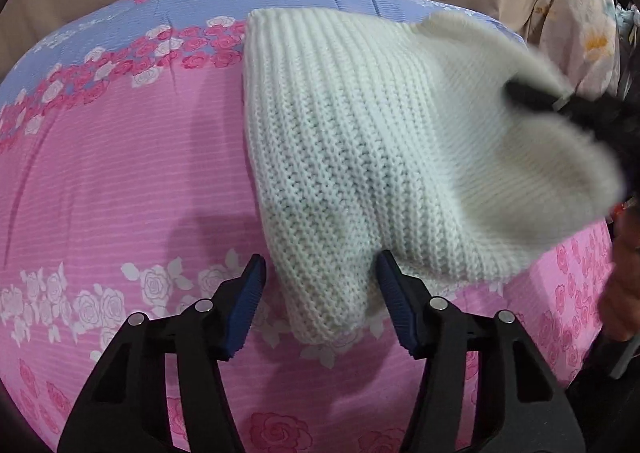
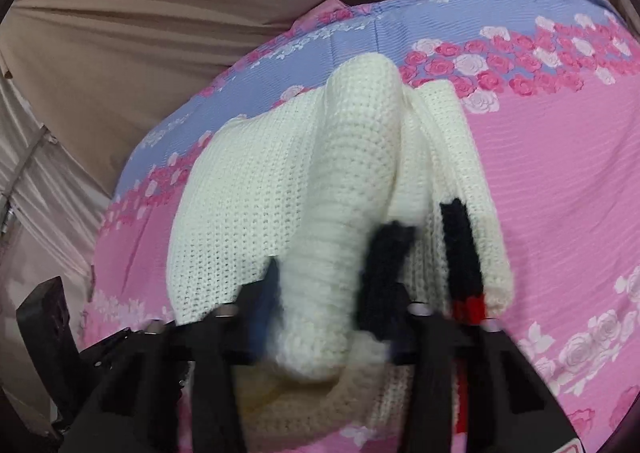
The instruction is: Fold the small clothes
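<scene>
Blur covers much of what matters on the right side. A cream-white chunky-knit garment lies on a pink and lavender rose-print quilt, its near lower corner reaching down between the blue-padded fingers of the left hand-held gripper. Those fingers stand wide apart, one on each side of the knit corner, clamping nothing; whether the pads brush the fabric cannot be told.

In the left wrist view the garment's far right part is lifted and smeared by motion, with a dark streak across it, so its edge there is hard to make out. The frame's right border cuts off a dark form and what may be a bare hand.

From the right wrist view, the same garment bunches up into a rolled ridge running toward the camera, and a black and red knit trim shows on its right fold. The right hand-held gripper is blurred; a thick roll of white knit sits between its fingers, which appear to be pressed against it, gripping the cloth. The fingertips themselves are smeared and partly buried in the fabric. Beige cloth fills the background beyond the quilt.
</scene>
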Motion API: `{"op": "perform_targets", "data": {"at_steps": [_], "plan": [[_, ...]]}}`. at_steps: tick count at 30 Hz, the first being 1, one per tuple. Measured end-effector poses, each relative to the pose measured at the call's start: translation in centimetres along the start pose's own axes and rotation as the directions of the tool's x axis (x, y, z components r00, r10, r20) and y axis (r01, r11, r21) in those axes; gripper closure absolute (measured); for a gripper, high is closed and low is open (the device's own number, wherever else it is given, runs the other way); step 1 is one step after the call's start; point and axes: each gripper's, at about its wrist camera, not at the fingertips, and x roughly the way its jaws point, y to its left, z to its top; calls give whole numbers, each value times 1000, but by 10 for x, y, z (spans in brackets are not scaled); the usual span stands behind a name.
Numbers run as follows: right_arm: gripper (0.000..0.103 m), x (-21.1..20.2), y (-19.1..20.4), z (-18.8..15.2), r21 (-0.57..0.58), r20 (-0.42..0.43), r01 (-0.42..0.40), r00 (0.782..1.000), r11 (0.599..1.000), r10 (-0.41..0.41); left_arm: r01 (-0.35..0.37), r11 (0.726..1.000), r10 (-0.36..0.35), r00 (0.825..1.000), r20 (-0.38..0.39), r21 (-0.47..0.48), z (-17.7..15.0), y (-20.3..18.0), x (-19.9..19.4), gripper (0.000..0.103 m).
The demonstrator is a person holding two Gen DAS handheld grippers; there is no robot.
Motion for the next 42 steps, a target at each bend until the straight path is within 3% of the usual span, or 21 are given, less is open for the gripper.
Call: {"op": "perform_targets", "data": {"at_steps": [5,7,9,12,17,18,20,22,24,25,26,28,31,34,36,40,42], "plan": [[82,-61,18,10,-82,188,-66,979,994,80,-9,1000,9,1000,2,-5,1,2,3,47],[82,-45,3,8,-68,164,-13,986,998,24,2,1000,-2,1000,-8,-16,0,2,6,47],[83,1,-28,-1,-21,51,92,995,996,-91,-19,1000,19,1000,-2,-3,1,0,3,47],[80,-7,-38,-4,29,75,10,997,1000,-12,-30,1000,30,999,12,-6,-1,-3,-11,47],[62,-56,-24,-10,-5,164,24,986,1000,-23,-52,999,53,995,90,-16,-1,1,-40,48],[60,-64,-23,-15,-8,167,14,986,1000,-12,-42,999,44,995,92,-14,1,0,-40,47],[45,-74,-18,-28,-16,169,-20,985,1000,23,-50,999,50,996,74,-7,3,-4,-31,47],[39,-74,-9,-38,-40,157,-22,987,999,28,-47,999,47,998,36,3,4,-8,-13,47],[39,-55,-2,-44,-75,116,8,993,997,1,-49,999,49,999,-17,7,2,-11,2,48],[61,-43,-2,-44,-81,97,39,995,996,-31,-49,999,49,999,-21,7,0,-11,3,48],[91,-34,-3,-44,-86,75,79,995,993,-72,-55,998,56,998,-19,11,-1,-11,3,48],[93,-48,-11,-41,-34,100,4,995,999,-1,-52,999,52,998,-23,17,-4,-10,2,47],[93,-82,-19,-40,-25,183,11,983,1000,-6,-55,998,56,998,-26,18,-7,-9,6,46],[95,-39,-47,-54,8,34,71,997,997,-71,-60,998,60,998,-22,27,-7,-9,1,46],[97,-32,-53,-62,34,41,34,999,999,-36,-49,998,50,999,-13,33,-8,-10,-8,47],[81,-58,-42,-58,39,92,30,995,999,-34,-27,999,24,998,51,41,-4,-9,-37,48],[78,-71,-35,-55,22,119,44,992,999,-46,-24,999,20,995,96,46,7,-9,-51,48]]}}
